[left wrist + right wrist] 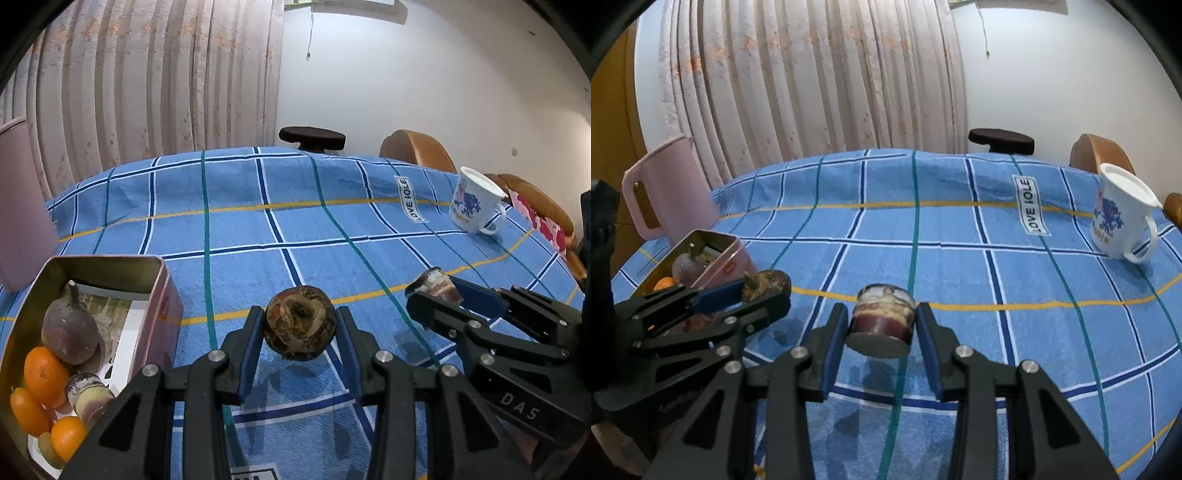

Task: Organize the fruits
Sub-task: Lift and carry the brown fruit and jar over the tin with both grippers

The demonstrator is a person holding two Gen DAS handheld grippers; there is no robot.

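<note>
My left gripper (pixel 300 328) is shut on a round brown fruit (pixel 300 328) and holds it above the blue checked tablecloth (pixel 258 229). It also shows in the right wrist view (pixel 764 286). My right gripper (pixel 882 321) is shut on a short dark-red sugarcane piece (pixel 882 317), seen in the left wrist view (pixel 436 286) to the right. A metal tin (pixel 110 264) at the left holds a purple fruit (pixel 70 330), oranges (pixel 44 373) and another cane piece (pixel 88 397).
A white printed mug (pixel 1123 214) stands at the far right. A pink jug (pixel 665 192) stands behind the tin (pixel 709 240). A dark stool (pixel 1001 142) and wooden chairs (pixel 417 147) stand beyond the table's far edge.
</note>
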